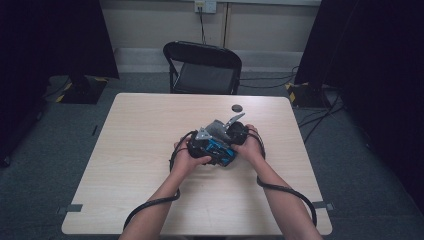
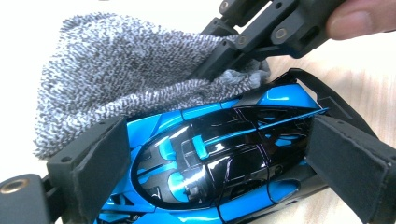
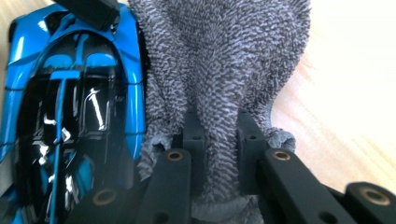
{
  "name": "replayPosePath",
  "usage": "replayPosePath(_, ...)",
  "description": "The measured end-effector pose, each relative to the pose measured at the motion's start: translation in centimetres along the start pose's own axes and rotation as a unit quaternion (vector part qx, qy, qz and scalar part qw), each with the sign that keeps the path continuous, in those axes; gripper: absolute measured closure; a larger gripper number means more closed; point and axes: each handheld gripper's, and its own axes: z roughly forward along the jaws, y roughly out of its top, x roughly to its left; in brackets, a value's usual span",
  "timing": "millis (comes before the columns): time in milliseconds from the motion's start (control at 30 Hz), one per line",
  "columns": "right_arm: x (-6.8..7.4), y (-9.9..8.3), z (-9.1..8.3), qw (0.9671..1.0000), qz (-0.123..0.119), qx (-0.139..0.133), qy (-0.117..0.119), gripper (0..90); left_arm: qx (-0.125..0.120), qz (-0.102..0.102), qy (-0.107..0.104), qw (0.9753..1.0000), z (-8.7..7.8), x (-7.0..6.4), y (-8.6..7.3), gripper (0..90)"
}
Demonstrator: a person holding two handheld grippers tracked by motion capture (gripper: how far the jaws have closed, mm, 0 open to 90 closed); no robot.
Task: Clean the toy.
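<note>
The blue and black toy car (image 2: pixel 219 163) sits near the middle of the table (image 1: pixel 135 150), a little toward its right edge. The left gripper (image 2: pixel 219 168) has its jaws wide apart, clamped on the car's sides. The right gripper (image 3: pixel 219 140) has its jaws close together, pinching a grey cloth (image 3: pixel 219 56) that lies against the car's roof. A small dark disc (image 1: pixel 236 107) rests near the far edge.

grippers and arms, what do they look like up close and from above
Both grippers are black. The left gripper has two broad jaws faced with flat dark padding, and brass-coloured rivets at the linkage joints. The right gripper has slim black link arms with the same ringed pivots. A grey three-cornered plate tops one. Thick black cables trail back along bare, sleeveless forearms.
</note>
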Motion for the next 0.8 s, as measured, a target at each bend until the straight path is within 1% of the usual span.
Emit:
replayPosePath(200, -0.5, -0.8, -0.7, 0.9999, 0.004, 0.001, 0.014, 79.3, 0.000, 0.000, 0.000, 1.0000, 0.0, 0.0, 0.1, 6.2)
replayPosePath(233, -0.6, -1.0, -0.8, 0.9998, 0.004, 0.003, 0.017, 79.3, 0.003, 0.000, 0.000, 1.0000, 0.0, 0.0, 0.1, 6.3)
replayPosePath(300, -0.9, -1.5, -1.1, 0.9997, 0.001, 0.002, 0.022, 79.4, 0.003, -0.003, 0.001, 1.0000, 0.0, 0.1, 0.1, 6.3)
replayPosePath(367, -1.3, -2.0, -1.5, 0.9996, 0.007, 0.003, 0.027, 79.5, 0.002, -0.004, 0.001, 1.0000, 0.0, 0.1, 0.0, 6.3)
replayPosePath(500, -1.8, -2.9, -2.1, 0.9993, 0.004, 0.006, 0.038, 79.5, 0.008, -0.004, 0.001, 1.0000, -0.1, 0.2, 0.1, 6.4)
replayPosePath(633, -1.7, -3.7, -2.8, 0.9992, 0.007, 0.009, 0.038, 79.5, 0.009, -0.006, 0.000, 0.9999, -0.1, 0.2, 0.2, 6.3)
replayPosePath(800, -1.3, -4.7, -3.5, 0.9989, 0.018, 0.002, 0.042, 79.6, 0.009, -0.005, -0.001, 0.9999, -0.1, 0.1, 0.2, 6.3)
